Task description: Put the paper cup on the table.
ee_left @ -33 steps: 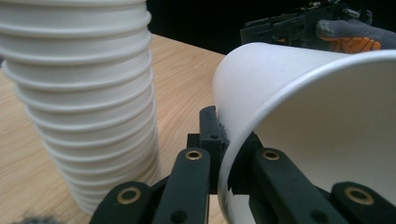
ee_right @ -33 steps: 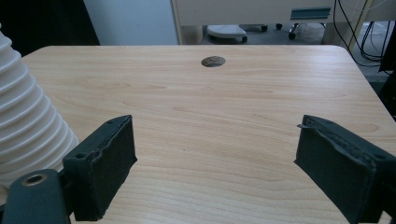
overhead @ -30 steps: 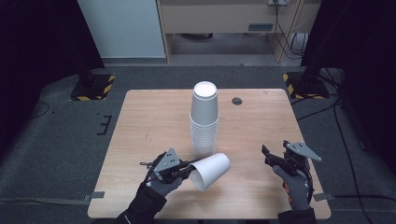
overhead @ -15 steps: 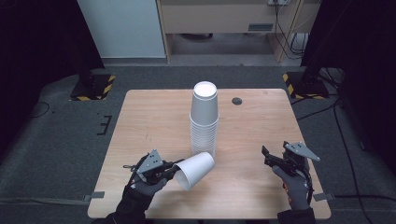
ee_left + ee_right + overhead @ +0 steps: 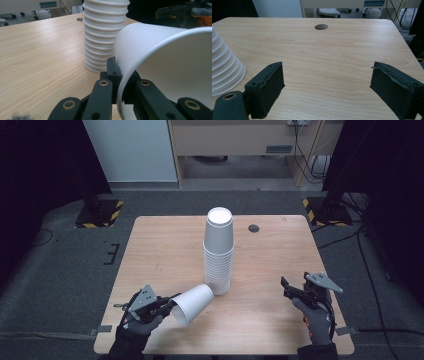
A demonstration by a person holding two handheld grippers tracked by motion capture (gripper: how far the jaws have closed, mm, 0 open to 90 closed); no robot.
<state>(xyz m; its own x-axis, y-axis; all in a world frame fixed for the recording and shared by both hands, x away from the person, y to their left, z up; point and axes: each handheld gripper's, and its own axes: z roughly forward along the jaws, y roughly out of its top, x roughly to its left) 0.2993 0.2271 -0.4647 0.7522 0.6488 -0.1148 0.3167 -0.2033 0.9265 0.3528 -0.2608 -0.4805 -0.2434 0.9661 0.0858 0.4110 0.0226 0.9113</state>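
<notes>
left gripper [image 5: 167,304] clamped on cup [image 5: 192,303] rim, cup tipped sideways near-left of stack [image 5: 218,251] for carrying | right gripper [image 5: 290,291] wide open, empty, waiting near-right

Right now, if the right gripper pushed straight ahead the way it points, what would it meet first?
Probably nothing: the right gripper, jaws open, points over bare table. The cup stack sits off to its left.

matt white paper cup [image 5: 192,303], smooth wooden table [image 5: 165,250]
</notes>
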